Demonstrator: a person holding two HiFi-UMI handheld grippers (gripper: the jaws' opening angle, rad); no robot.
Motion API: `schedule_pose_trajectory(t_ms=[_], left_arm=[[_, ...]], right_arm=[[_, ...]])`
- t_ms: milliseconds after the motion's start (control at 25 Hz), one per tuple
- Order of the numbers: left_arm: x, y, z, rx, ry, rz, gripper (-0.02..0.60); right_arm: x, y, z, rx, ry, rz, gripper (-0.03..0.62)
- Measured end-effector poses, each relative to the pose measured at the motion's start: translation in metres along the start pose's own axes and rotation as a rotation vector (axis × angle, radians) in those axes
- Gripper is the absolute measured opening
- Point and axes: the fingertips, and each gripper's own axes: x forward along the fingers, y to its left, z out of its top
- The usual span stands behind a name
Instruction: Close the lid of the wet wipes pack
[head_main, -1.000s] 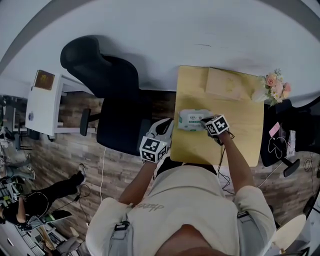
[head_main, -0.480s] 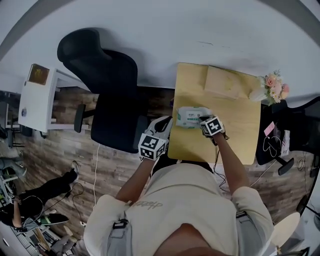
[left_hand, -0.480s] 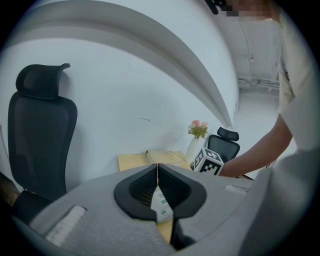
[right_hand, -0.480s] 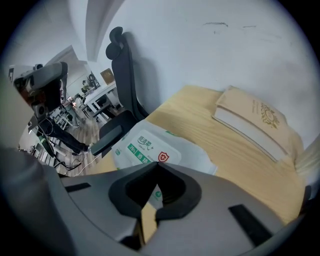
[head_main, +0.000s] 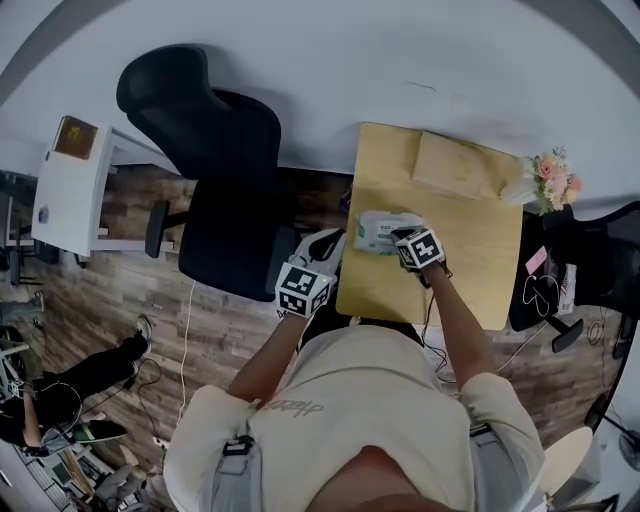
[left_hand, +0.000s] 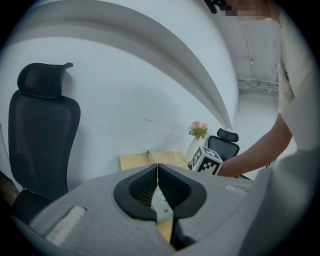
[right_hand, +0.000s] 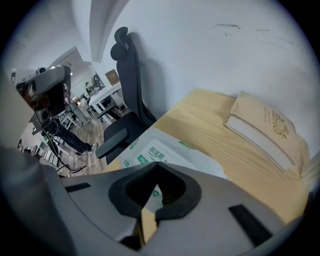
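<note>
So the wet wipes pack (head_main: 377, 232) was lying flat on the small wooden table (head_main: 470, 270), close to its left edge and roughly halfway back. The right gripper (right_hand: 157, 167) was right over the pack's right end. Its jaws were clenched tip to tip with nothing pinched between them, and you could just see the white-and-green wrapper through the gap below the tips. I couldn't tell whether the tips were actually touching the pack, and the lid was hidden under the gripper. The left gripper (left_hand: 158, 169) was squeezed together on nothing too. It hung just off the table's near left corner, over the wood floor (head_main: 150, 300), pointing toward the pack. Further back on the table was a closed tan book (head_main: 450, 165), and at the far right corner there was a vase of pink flowers (head_main: 553, 178). A black office chair (head_main: 220, 170) sat just left of the table, with a white desk (head_main: 70, 195) well off to the left.
</note>
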Motion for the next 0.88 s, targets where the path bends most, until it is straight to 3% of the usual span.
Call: schedule_pose_trajectory(t_ms=[600, 880], left_arm=[[0.003, 0.005, 0.002, -0.003, -0.001, -0.021, 0.018], [0.010, -0.009, 0.011, 0.019, -0.006, -0.057, 0.018]], right_arm=[[0.010, -0.001, -0.008, 0.033, -0.020, -0.032, 0.003], [-0.029, 0.003, 0.005, 0.078, -0.159, -0.036, 0.002]])
